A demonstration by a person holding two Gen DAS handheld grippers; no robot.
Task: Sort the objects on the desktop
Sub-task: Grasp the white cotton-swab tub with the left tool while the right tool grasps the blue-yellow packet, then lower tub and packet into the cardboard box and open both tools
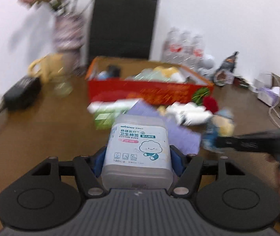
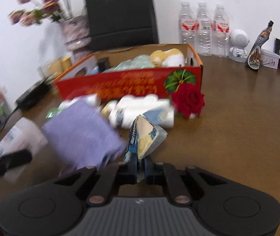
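Note:
My left gripper [image 1: 138, 157] is shut on a translucent cotton buds box [image 1: 140, 135] with a white and blue label, its blue pads [image 1: 176, 161] pressing both sides. It is held above the brown table. My right gripper [image 2: 140, 163] is shut on a crumpled blue and yellow packet [image 2: 147, 137], which sticks up from the closed jaws. The same packet [image 1: 218, 125] shows at the right of the left wrist view. A red cardboard box [image 2: 130, 84] with several items in it stands behind. The cotton buds box [image 2: 20, 137] appears blurred at the left of the right wrist view.
Before the red box [image 1: 149, 90] lie a purple pad [image 2: 84, 131], white packs [image 2: 145, 110], a green pack [image 1: 102, 118] and a red rose [image 2: 189, 101]. Water bottles [image 2: 204, 29], a white figurine [image 2: 238, 45] and a flower vase [image 2: 75, 31] line the wall. A black adapter [image 1: 22, 92] sits left.

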